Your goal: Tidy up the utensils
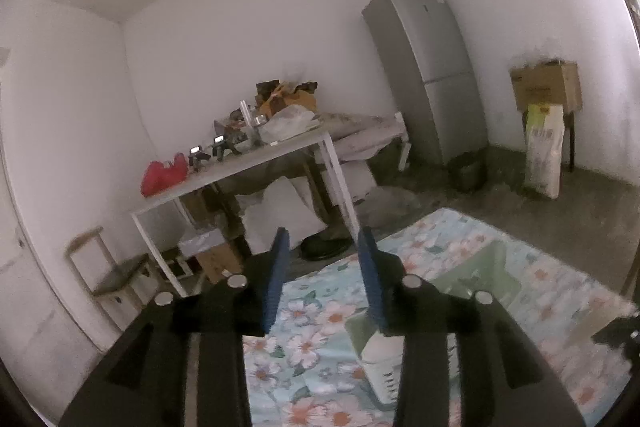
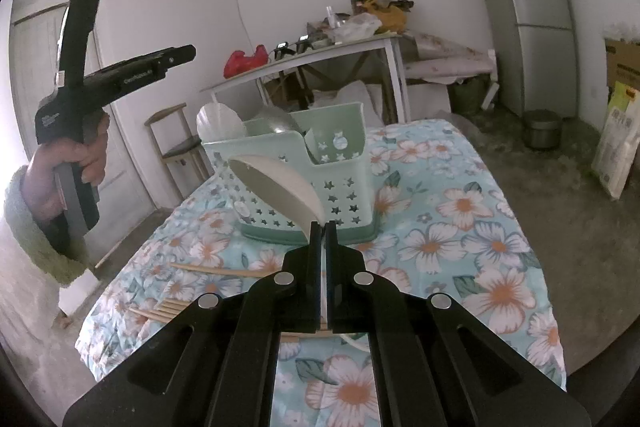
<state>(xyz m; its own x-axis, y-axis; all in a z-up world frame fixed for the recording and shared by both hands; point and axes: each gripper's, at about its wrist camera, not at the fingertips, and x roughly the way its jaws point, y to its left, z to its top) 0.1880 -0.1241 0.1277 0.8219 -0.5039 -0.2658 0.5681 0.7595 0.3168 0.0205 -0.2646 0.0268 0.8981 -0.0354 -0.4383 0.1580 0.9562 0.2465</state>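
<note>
My right gripper [image 2: 323, 225] is shut on a white spoon [image 2: 276, 187] and holds its bowl up in front of the pale green utensil caddy [image 2: 340, 183] on the floral tablecloth [image 2: 460, 227]. Another white spoon [image 2: 220, 123] and a metal ladle [image 2: 276, 121] stand in the caddy. Several wooden chopsticks [image 2: 208, 269] lie on the cloth to the left. My left gripper [image 1: 322, 239] is open and empty, raised above the table's left side, and it also shows in the right wrist view [image 2: 176, 55]. The caddy shows in the left wrist view [image 1: 472, 275].
A white side table [image 2: 304, 59] with clutter and a red bag [image 2: 244, 61] stands behind. A grey fridge [image 2: 524, 7], a small wooden chair [image 2: 176, 143], a metal pot [image 2: 542, 127] and cardboard boxes [image 1: 546, 87] are around the room.
</note>
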